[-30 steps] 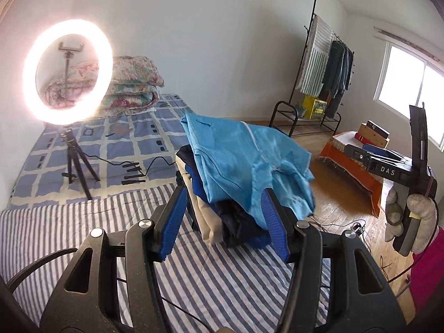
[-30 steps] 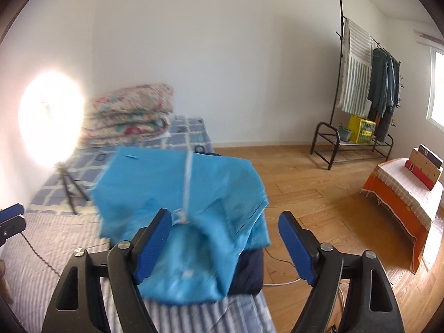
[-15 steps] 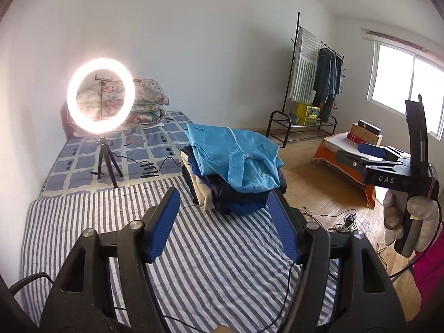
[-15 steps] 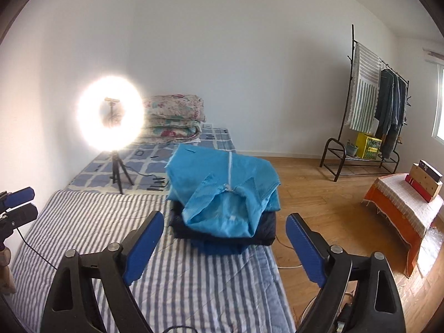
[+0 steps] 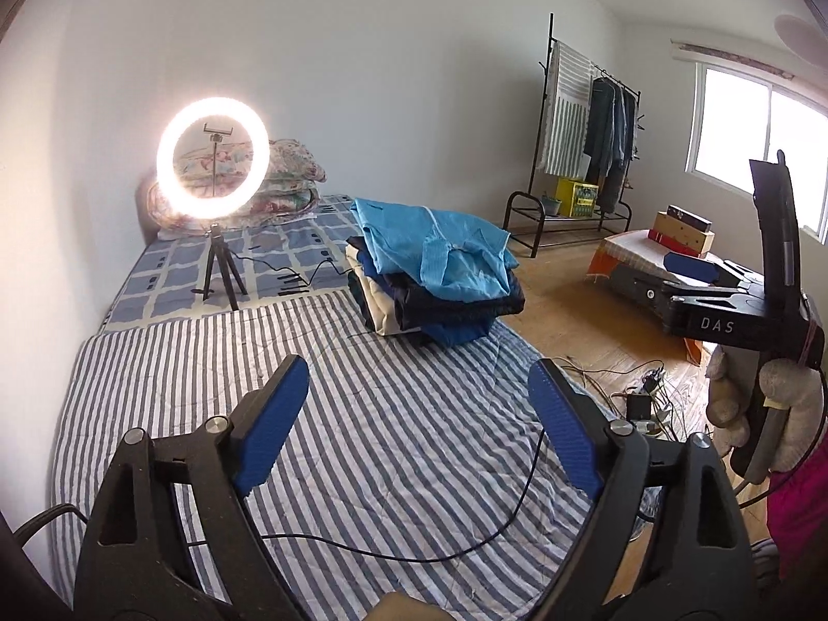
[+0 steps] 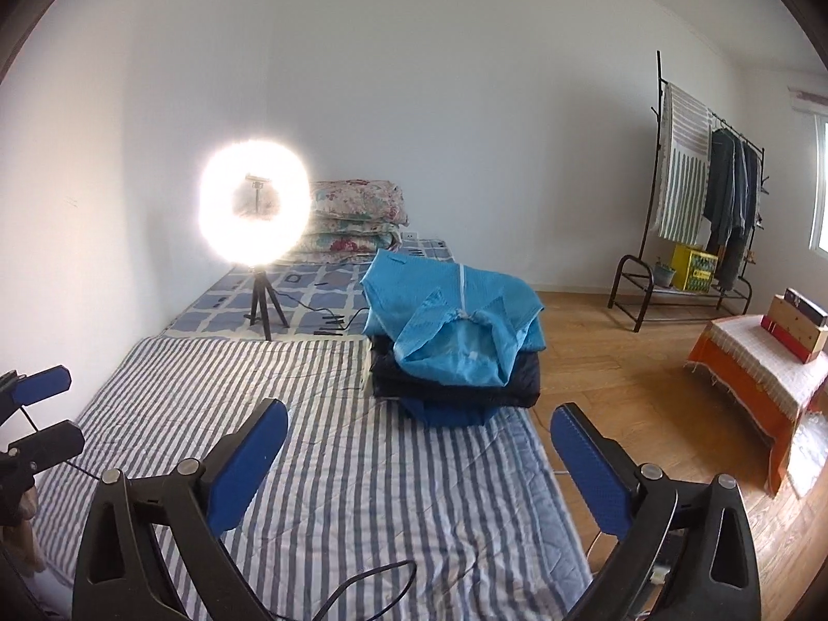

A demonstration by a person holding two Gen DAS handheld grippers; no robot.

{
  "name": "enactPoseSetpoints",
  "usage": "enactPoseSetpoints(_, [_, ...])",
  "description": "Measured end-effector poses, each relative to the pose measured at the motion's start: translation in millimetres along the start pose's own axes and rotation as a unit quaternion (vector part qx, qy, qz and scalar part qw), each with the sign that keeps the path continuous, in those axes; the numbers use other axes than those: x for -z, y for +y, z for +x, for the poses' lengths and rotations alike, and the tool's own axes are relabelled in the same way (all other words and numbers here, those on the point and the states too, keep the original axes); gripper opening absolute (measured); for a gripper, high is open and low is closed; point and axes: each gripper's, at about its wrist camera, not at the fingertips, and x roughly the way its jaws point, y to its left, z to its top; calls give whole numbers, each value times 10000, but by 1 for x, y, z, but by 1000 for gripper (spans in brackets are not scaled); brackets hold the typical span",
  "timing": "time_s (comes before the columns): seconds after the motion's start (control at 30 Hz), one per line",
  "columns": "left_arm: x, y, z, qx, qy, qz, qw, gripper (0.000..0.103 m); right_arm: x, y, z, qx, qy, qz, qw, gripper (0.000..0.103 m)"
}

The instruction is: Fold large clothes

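A pile of folded clothes (image 5: 440, 305) (image 6: 455, 378) sits at the right edge of the striped bed cover (image 5: 362, 440) (image 6: 362, 466). A light blue garment (image 5: 440, 248) (image 6: 450, 305) lies loosely folded on top of it. My left gripper (image 5: 416, 367) hovers over the bed well short of the pile. Its jaws are opening, with nothing between them. My right gripper (image 6: 418, 409) is also back from the pile, jaws opening wide and empty. The left gripper (image 6: 36, 409) shows at the left edge of the right wrist view.
A lit ring light (image 5: 212, 158) on a tripod stands on the bed behind the pile. Black cables (image 5: 414, 553) trail across the cover. Folded floral quilts (image 6: 357, 217) lie against the wall. A clothes rack (image 5: 590, 129) and a low table with an orange cloth (image 6: 766, 362) stand on the wood floor.
Both grippers have let go of the blue garment and pulled back from the pile, which now looks smaller and farther off. Their jaws stand wider apart.
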Motion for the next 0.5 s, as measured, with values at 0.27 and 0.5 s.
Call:
enactPoseSetpoints(0.27, [20, -10, -1, -110, -16, 126, 9999, 101, 38, 15, -1, 41, 57, 46, 10000, 103])
enactPoseSetpoints(0.5, [30, -13, 8, -301, 75, 268, 9992, 103, 54, 23, 3, 224, -3, -36, 9997, 103])
